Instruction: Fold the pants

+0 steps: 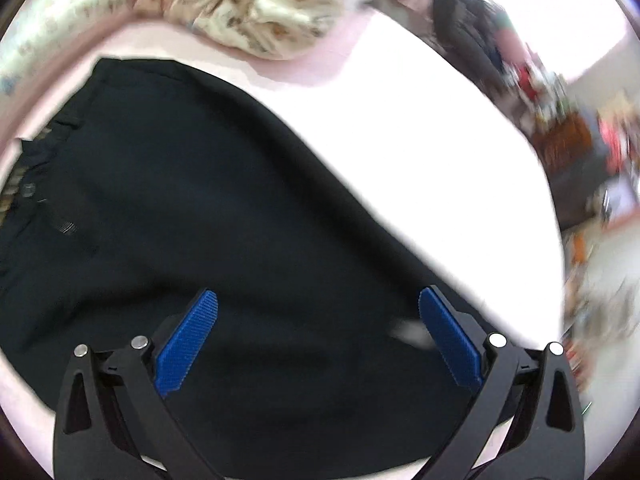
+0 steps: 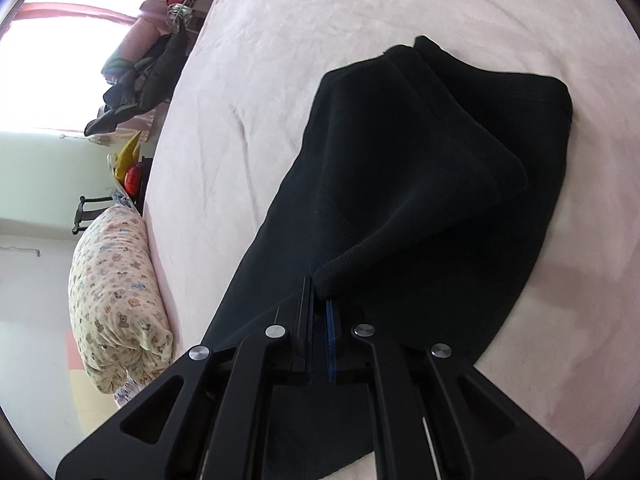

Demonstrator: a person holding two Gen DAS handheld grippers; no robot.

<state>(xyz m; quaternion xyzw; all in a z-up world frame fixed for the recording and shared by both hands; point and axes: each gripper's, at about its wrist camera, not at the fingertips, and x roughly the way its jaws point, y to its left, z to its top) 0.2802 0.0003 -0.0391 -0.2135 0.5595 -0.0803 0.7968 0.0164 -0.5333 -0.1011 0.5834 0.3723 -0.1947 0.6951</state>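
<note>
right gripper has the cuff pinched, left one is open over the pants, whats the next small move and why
Probably carry the right gripper with the ribbed cuff further across the black pants toward their far end. Its fingers are shut on that cuff, and the leg is only partly folded over. The left gripper hangs open above the fabric, gripping nothing, so it could press the pants down on the pink bedsheet.

I see a pale pink bed (image 2: 280, 60) carrying the black pants (image 2: 420, 184), which lie spread flat on it. Well apart from the pants, a bear-print pillow (image 2: 116, 296) rests at the bed's edge.
</note>
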